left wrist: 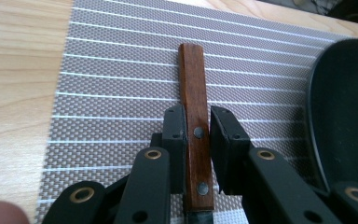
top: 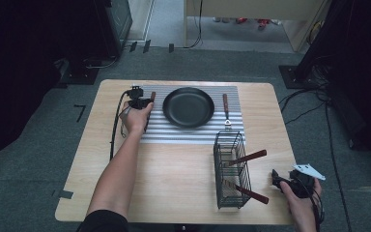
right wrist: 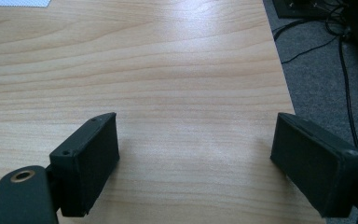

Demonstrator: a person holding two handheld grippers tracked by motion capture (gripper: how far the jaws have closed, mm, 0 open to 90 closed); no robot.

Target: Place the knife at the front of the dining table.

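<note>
One wooden table (top: 174, 164) carries one grey striped mat (top: 193, 130) at its far side. On the mat sits one black frying pan (top: 188, 107), round and empty. To the pan's right lies one utensil with a brown wooden handle (top: 226, 105) and a metal end, resting lengthwise on the mat. To the pan's left lies another wooden-handled utensil (left wrist: 195, 121), its handle fixed with two rivets.

The left gripper (left wrist: 197, 126) sits over that left utensil, its two jaws standing on either side of the handle. The left jaw looks to be against the wood, while a thin gap shows at the right jaw, so the grip is not fully closed on it. In the high view the left hand (top: 136, 117) holds this gripper at the mat's left edge.

Nearer the person, on the right half of the table, stands one black wire basket (top: 231, 169). Two wooden-handled utensils (top: 249, 157) poke out of it toward the right.

The right gripper (right wrist: 193, 158) hovers over bare tabletop near the right edge, its jaws spread wide with nothing between them. The right hand (top: 302, 203) holds it just beside the table's near right corner.
</note>
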